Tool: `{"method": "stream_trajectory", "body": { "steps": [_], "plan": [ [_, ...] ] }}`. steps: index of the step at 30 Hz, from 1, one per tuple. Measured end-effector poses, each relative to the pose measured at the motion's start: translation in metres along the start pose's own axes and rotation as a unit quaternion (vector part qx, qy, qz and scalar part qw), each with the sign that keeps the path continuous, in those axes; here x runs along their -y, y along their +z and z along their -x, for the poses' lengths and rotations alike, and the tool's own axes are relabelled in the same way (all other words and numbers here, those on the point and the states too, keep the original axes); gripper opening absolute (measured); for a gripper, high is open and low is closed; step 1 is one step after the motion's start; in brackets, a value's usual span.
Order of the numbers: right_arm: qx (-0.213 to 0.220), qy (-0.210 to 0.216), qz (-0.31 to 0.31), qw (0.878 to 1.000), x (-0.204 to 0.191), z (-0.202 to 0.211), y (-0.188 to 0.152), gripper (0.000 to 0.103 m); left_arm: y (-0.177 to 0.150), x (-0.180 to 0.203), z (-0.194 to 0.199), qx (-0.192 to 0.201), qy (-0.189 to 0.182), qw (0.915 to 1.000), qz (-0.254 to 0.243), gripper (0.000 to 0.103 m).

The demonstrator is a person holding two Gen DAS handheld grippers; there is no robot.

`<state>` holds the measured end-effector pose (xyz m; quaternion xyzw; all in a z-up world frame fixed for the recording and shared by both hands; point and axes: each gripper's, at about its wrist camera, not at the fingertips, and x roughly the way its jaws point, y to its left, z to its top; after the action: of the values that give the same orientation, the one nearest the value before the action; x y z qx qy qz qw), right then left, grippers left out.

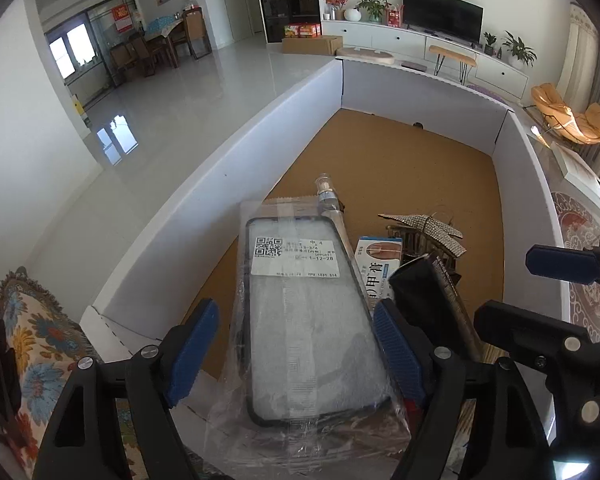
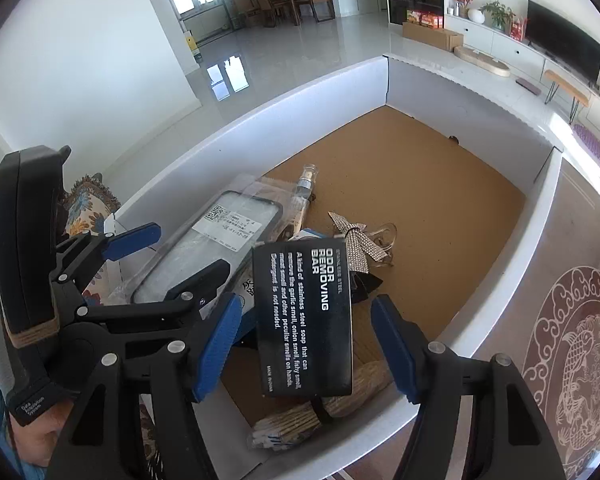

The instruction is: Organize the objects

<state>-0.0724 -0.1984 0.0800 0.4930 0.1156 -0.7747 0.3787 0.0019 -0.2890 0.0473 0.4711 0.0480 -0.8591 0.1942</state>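
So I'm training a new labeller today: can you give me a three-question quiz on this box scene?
1. True or false: the left gripper is clamped shut on the bagged phone case.
2. What product name is printed on the black box?
3. The rhinestone bow clip lies: A) outside the tray, B) inside the white-walled tray, C) in the right gripper.

Key: 1 false; 2 Odor Removing Bar; 3 B.

Black odor-removing-bar box [image 2: 305, 320] between the open right claw's [image 2: 306, 350] pads, over the white tray [image 2: 480, 312].
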Motion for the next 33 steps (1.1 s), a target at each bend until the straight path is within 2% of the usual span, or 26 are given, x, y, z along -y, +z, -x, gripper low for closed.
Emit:
{"method": "stream_trajectory", "body": {
  "steps": [1,4,6,9,12,14,16,18,24,33],
  "plan": [
    [-0.005,0.004,-0.009,1.0,0.002,-0.003,-0.001,0.075,-0.004,-0.002,0.0,0.001,-0.01,0.9999,0.002,0.09],
    [0.004,-0.003,-0.015,1.0,0.006,0.005,-0.006,0.083,-0.007,0.004,0.014,0.02,-0.034,0.9992,0.005,0.096],
    [0.015,-0.018,-0.009,1.0,0.011,0.018,-0.005,0.09,-0.008,0.01,0.024,0.041,-0.028,0.9988,-0.002,0.101],
    [0.024,-0.043,0.0,0.999,0.019,0.035,-0.004,0.095,-0.011,0.019,0.044,0.076,-0.014,0.997,-0.003,0.101],
    [0.03,-0.062,0.005,0.998,0.026,0.05,-0.006,0.097,-0.014,0.018,0.056,0.073,-0.062,0.9951,0.026,0.101],
    [0.036,-0.068,0.0,0.997,0.032,0.058,-0.008,0.097,-0.012,0.015,0.054,0.06,-0.077,0.9923,0.077,0.101],
    [0.048,-0.068,-0.007,0.997,0.037,0.064,-0.009,0.103,-0.019,0.004,0.056,0.058,-0.04,0.988,0.138,0.101],
    [0.059,-0.065,-0.006,0.996,0.039,0.068,-0.01,0.103,-0.028,-0.003,0.061,0.068,-0.005,0.9844,0.162,0.101],
    [0.06,-0.073,-0.003,0.996,0.036,0.068,-0.007,0.103,-0.029,-0.006,0.069,0.088,0.029,0.9867,0.133,0.101],
    [0.062,-0.061,-0.01,0.996,0.029,0.056,-0.002,0.103,-0.028,-0.004,0.076,0.085,0.061,0.9902,0.092,0.101]
  ]
}}
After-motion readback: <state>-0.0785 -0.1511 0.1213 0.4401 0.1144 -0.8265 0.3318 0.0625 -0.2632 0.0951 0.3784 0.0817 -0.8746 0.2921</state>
